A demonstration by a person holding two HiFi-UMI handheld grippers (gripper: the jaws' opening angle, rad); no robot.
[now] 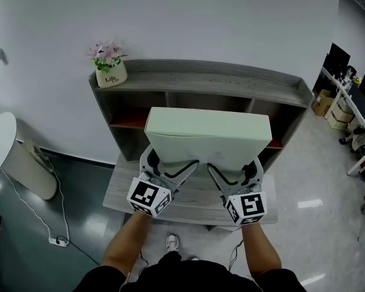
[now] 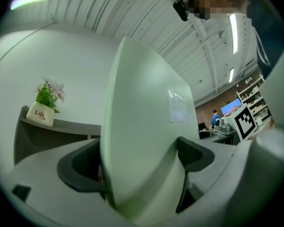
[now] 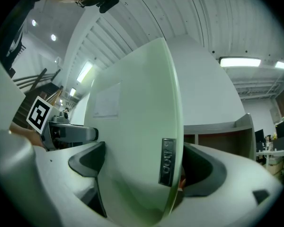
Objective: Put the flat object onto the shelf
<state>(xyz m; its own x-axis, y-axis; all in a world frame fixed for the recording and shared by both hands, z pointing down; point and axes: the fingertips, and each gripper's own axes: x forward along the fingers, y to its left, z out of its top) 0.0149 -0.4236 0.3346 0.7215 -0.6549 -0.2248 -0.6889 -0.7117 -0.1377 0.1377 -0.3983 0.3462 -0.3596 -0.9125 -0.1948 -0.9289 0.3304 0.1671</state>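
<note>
Shelf (image 1: 219, 78) middle hidden behind flat box (image 1: 208, 135), label (image 3: 166, 162) (metallic) unreadable

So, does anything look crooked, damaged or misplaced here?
Nothing stands out. The left tongs and right tongs each clamp the pale green flat box, and the flower pot stands upright atop the shelf unit.

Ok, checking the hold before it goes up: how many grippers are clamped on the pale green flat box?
2. The left gripper grips the pale green flat box at the left of its near edge, the right gripper at the right. Neither is hidden.
</note>
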